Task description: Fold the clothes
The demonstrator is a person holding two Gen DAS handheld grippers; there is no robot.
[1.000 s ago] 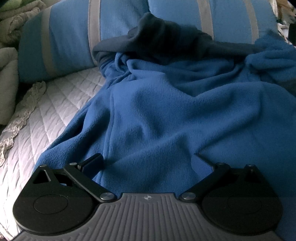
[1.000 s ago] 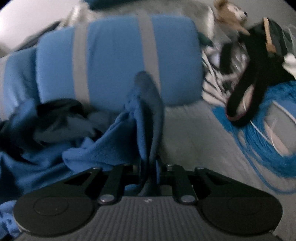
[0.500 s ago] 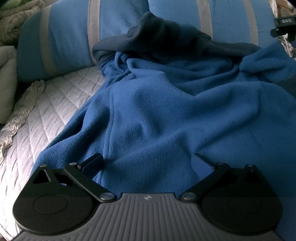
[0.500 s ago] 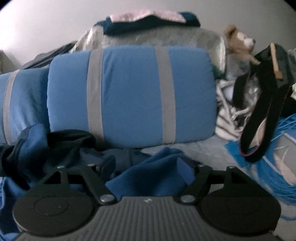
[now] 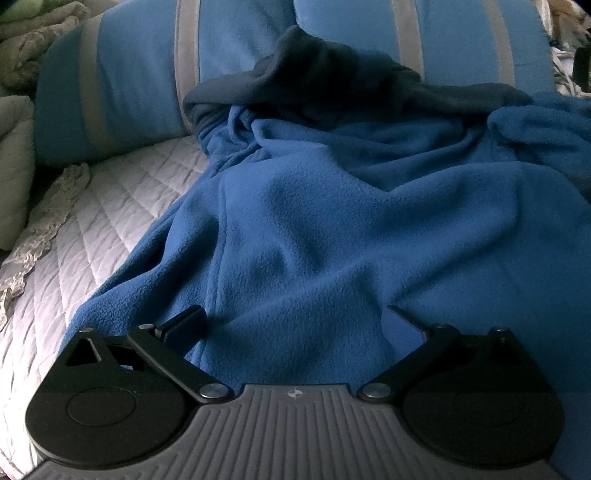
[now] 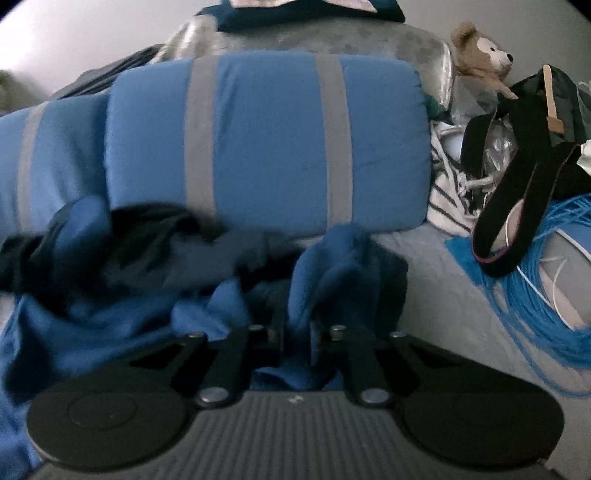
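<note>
Blue fleece (image 5: 332,229) is lying rumpled on the bed (image 5: 110,206) against striped pillows (image 6: 266,147). Left tongs (image 5: 291,321) are gaping wide over it; right tongs (image 6: 297,332) are pinching a fleece fold.

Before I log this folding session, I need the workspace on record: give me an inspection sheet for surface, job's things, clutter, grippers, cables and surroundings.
Surface: quilted pale bedcover, bare at the left.
Job's things: blue fleece garment spread out and rumpled, its dark lining bunched toward the striped blue pillows.
Clutter: teddy bear, black strap, striped cloth, all right of the pillows.
Grippers: left gripper open over the fleece; right gripper shut on a fleece fold.
Cables: coiled blue cord at right.
Surroundings: plain wall behind.
</note>
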